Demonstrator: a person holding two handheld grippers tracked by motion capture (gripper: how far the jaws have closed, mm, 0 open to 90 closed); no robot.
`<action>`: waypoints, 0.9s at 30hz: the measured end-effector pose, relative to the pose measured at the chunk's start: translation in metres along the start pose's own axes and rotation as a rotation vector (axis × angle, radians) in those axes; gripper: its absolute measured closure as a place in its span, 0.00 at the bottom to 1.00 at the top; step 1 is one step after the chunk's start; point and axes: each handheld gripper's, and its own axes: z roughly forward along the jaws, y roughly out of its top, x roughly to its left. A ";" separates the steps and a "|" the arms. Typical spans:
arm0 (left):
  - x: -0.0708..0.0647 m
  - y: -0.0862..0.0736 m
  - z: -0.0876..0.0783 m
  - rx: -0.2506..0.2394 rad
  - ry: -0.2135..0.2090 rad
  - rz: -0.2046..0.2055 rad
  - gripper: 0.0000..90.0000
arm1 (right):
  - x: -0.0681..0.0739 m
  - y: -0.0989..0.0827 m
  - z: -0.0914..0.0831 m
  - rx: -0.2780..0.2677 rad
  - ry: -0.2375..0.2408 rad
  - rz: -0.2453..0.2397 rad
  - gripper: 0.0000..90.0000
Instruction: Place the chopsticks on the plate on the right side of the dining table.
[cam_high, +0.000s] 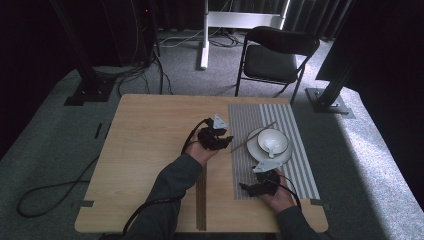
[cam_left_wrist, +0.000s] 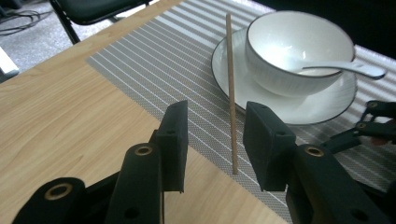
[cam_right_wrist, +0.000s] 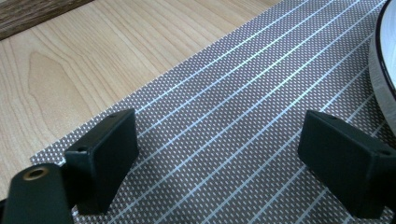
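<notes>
A thin, light wooden chopstick lies flat and straight on the grey striped placemat. Its near end rests at the placemat's edge, close to the bare wood of the table. Farther along it passes just beside the rim of the white plate; whether it touches that rim cannot be told. In the high view the chopstick runs slantwise, from the placemat's left edge up toward its middle, left of the plate.
</notes>
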 end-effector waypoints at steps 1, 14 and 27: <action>0.000 -0.001 -0.004 -0.008 0.004 -0.002 0.67 | 0.000 0.000 0.000 0.000 0.000 -0.001 0.12; -0.005 -0.012 -0.039 -0.055 0.016 -0.049 0.66 | 0.000 0.000 0.000 -0.001 0.000 -0.002 0.12; -0.013 -0.030 -0.054 -0.045 0.010 -0.057 0.65 | 0.000 0.000 0.000 0.000 0.001 0.001 0.12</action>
